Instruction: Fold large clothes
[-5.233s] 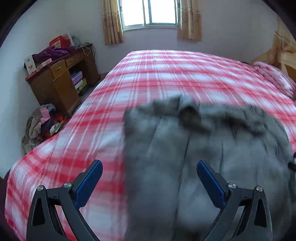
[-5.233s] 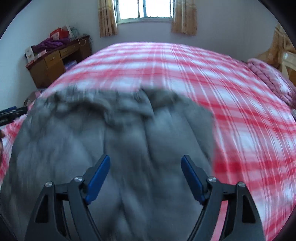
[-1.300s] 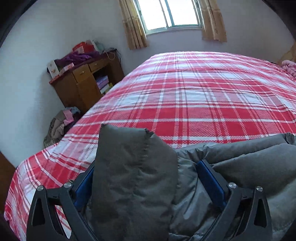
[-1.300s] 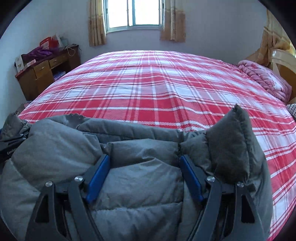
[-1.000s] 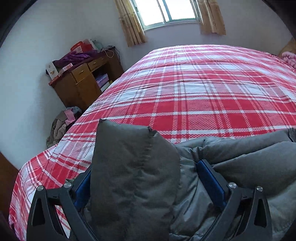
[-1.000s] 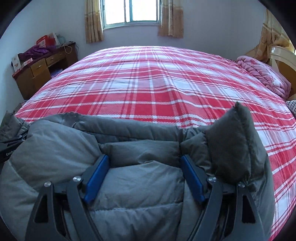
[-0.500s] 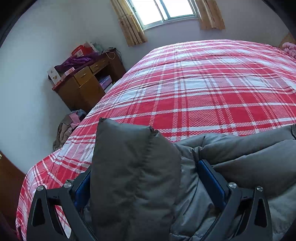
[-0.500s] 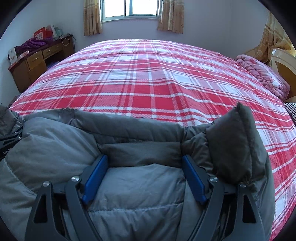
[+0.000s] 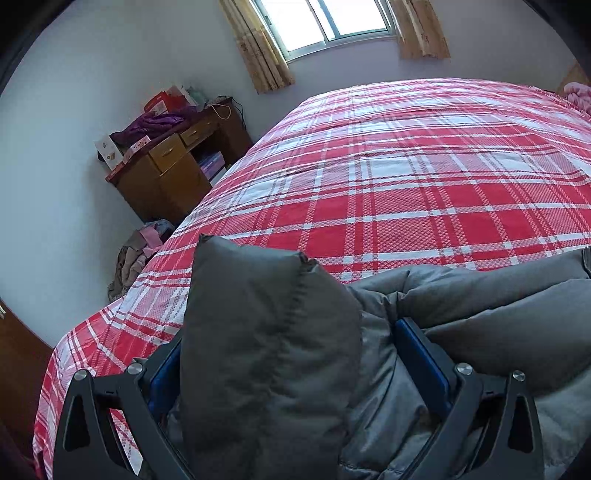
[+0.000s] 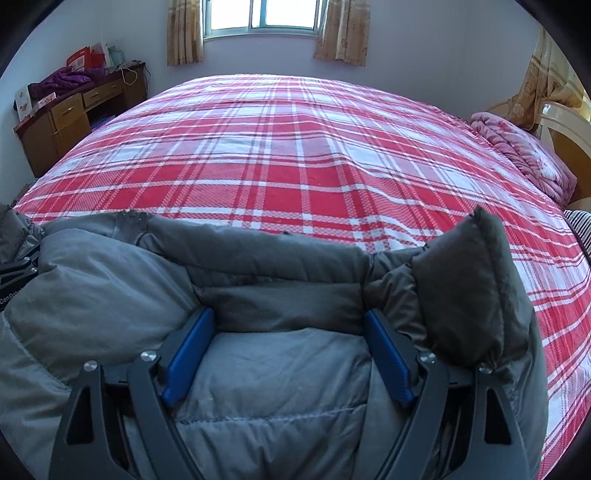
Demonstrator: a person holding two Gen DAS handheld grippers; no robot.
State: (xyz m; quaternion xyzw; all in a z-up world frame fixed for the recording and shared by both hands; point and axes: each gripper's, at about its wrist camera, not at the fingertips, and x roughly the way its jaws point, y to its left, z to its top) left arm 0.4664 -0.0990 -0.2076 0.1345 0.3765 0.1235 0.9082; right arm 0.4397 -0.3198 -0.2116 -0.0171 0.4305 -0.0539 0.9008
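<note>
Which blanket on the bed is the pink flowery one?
The bunched-up pink quilt at the bed's right edge, by the headboard. The red-and-white plaid bedspread is spread flat over the whole bed.

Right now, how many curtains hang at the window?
2. One curtain hangs left of the window, the other curtain right of it. More fabric at the right edge may be another.

Both grippers: black plastic finger frames with triangular cutouts, silver screws at the joints, blue pads on inner faces.
</note>
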